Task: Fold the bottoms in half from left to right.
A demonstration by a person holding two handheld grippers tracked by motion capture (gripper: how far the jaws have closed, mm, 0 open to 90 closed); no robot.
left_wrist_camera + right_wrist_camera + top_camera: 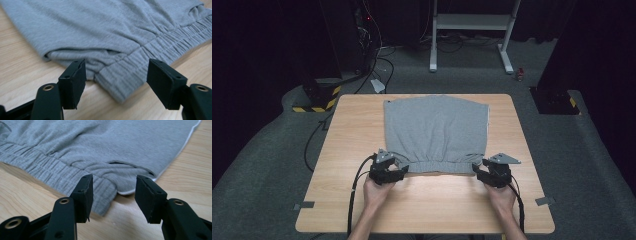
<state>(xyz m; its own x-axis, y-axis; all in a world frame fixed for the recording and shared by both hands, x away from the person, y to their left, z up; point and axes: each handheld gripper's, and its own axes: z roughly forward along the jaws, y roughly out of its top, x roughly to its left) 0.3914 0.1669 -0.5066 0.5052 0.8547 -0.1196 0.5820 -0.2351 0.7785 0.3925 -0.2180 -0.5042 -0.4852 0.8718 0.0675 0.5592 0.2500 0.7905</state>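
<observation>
While the soft gray shorts [435,132] lie flat on the table [352,200], we bring our left gripper [116,75] to the left corner of their stretchy waistband [439,166], jaws apart around it. Our right gripper [113,192] waits, jaws apart, at the waistband's right corner. We think these light, floppy shorts are best pinched there.

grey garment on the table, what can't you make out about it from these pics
- Grey garment: underside hidden in the high view by its own upper layer.
- Far end: cut off by the top edge in the left gripper view.
- Pocket slit: inside hidden by the fabric in the right gripper view.
- Fabric weave: too small in the high view.
</observation>
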